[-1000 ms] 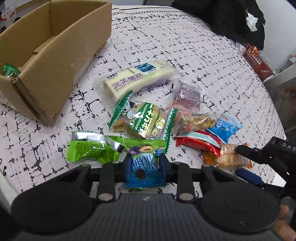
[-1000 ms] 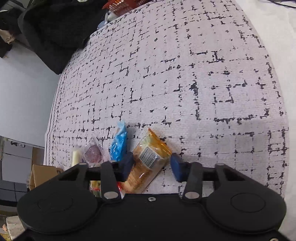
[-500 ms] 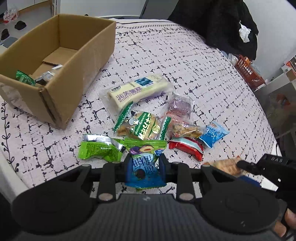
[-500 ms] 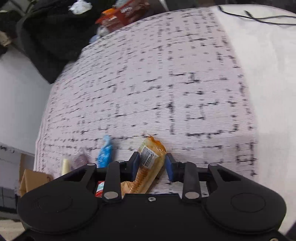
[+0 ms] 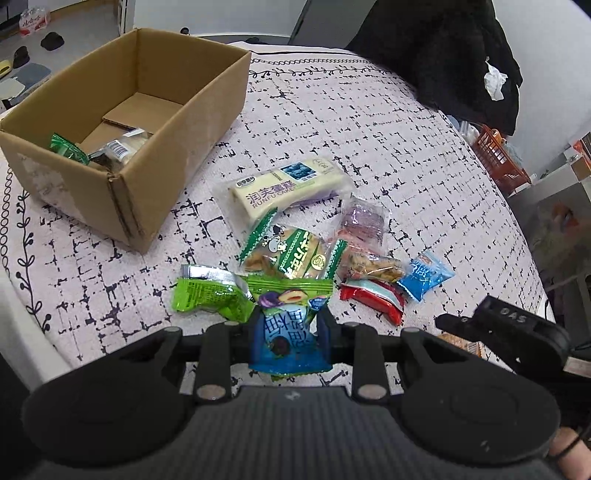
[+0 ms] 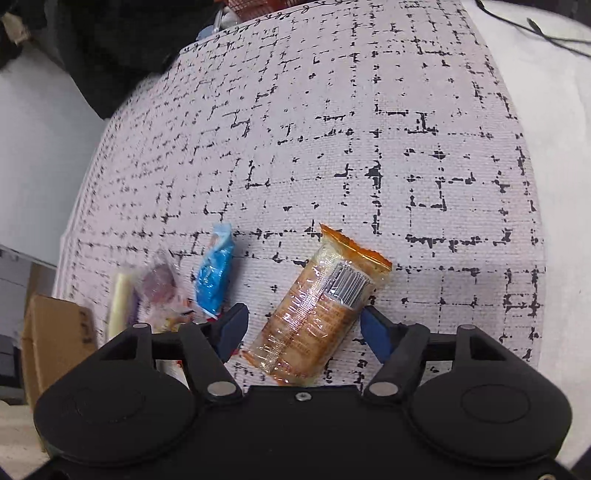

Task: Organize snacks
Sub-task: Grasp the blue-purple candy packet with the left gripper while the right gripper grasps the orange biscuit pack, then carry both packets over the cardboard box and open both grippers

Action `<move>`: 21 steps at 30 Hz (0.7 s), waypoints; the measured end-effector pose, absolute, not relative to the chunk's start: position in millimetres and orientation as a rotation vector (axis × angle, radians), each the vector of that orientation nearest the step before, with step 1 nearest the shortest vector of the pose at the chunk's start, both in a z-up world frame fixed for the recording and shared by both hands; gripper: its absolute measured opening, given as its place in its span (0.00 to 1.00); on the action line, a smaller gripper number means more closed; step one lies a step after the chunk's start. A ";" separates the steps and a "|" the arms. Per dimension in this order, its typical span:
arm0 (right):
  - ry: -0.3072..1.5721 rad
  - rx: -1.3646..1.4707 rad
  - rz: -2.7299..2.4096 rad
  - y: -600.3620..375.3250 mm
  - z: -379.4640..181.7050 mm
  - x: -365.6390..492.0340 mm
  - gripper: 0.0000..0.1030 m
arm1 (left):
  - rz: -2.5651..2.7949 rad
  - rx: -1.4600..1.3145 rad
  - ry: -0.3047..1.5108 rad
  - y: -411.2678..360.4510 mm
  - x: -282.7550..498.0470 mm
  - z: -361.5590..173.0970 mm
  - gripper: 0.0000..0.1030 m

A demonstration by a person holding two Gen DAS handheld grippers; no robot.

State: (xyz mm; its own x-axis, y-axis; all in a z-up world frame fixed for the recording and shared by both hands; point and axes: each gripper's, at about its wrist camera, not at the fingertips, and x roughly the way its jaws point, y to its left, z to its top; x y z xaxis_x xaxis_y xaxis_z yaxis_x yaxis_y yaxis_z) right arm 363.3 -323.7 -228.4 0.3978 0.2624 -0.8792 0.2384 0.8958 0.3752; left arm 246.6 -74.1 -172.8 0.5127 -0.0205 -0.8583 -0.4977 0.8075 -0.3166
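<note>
My left gripper (image 5: 289,325) is shut on a blue and green snack packet (image 5: 286,343), held above the patterned tablecloth. An open cardboard box (image 5: 207,122) with a few packets inside stands at the far left. Loose snacks lie ahead: a cream cake bar (image 5: 288,186), a green-striped pack (image 5: 291,254), a lime packet (image 5: 207,295), a red packet (image 5: 369,299), a small blue packet (image 5: 424,275). My right gripper (image 6: 303,323) is opening its jaws. An orange cracker packet (image 6: 321,306) lies on the cloth between them, and the left pad stands clear of it.
Dark clothing (image 5: 443,48) is heaped at the table's far side, with an orange basket (image 5: 498,155) beyond the right edge. The right gripper's body (image 5: 509,332) shows at the left view's lower right. A black cable (image 6: 535,26) runs across the white surface past the cloth.
The right jaws closed around the cracker packet, then spread wide; the packet now lies flat on the cloth. The left gripper rose with its packet, so more of the box interior shows.
</note>
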 end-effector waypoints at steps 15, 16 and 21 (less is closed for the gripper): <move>1.084 0.495 0.135 -318.0 -201.0 346.2 0.40 | 0.335 -0.562 0.932 -63.0 229.1 -142.9 0.28; 1.076 0.509 0.158 -316.7 -198.3 344.8 0.40 | 0.339 -0.558 0.924 -61.4 228.3 -139.4 0.28; 1.019 0.525 0.265 -303.5 -180.7 340.9 0.39 | 0.360 -0.537 0.878 -52.4 222.6 -121.7 0.28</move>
